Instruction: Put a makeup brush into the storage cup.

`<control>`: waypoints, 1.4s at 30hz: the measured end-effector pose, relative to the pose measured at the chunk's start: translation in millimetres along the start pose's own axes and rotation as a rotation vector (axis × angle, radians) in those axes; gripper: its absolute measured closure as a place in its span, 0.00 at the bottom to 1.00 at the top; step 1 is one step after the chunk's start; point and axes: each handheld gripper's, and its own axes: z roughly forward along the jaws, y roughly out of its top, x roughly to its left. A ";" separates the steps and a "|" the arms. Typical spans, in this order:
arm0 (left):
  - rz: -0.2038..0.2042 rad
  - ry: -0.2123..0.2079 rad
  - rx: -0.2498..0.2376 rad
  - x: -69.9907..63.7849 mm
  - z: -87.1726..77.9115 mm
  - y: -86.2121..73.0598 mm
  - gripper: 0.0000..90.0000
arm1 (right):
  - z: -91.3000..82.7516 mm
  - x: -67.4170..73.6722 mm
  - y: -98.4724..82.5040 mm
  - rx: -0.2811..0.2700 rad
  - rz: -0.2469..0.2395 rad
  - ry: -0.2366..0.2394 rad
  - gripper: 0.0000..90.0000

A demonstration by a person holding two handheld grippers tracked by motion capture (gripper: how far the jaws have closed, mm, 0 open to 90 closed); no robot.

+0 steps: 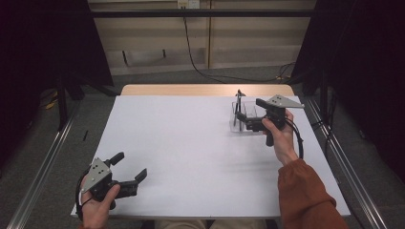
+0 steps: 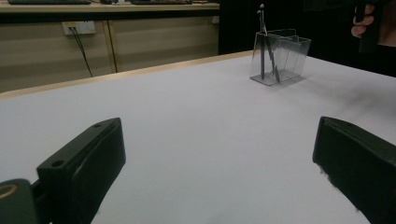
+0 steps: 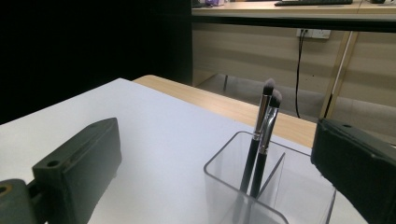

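We see two brushes (image 3: 261, 140) standing near-upright, bristles up, in a clear holder (image 3: 280, 196) before the right gripper (image 1: 242, 116), whose jaws are wide apart and empty; so are the left gripper's (image 1: 129, 168).

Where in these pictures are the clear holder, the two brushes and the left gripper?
clear holder (image 2: 285, 58): left gripper view, on its front wall.
brushes (image 3: 264, 126): right gripper view, on the metal collar below the bristles.
left gripper (image 1: 130, 168): high view, midway between its open fingertips.
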 end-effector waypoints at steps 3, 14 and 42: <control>-0.002 -0.001 0.000 1.3 1.1 0.1 0.03 | -7.3 0.8 -1.4 -0.001 -0.021 -0.009 0.01; 0.002 -0.005 0.000 2.0 2.9 1.4 0.03 | -33.8 -1.1 -12.1 0.015 0.009 -0.034 0.01; 0.013 0.020 -0.016 1.8 -2.4 1.7 0.02 | -100.3 11.2 -41.6 0.026 -0.004 -0.073 0.03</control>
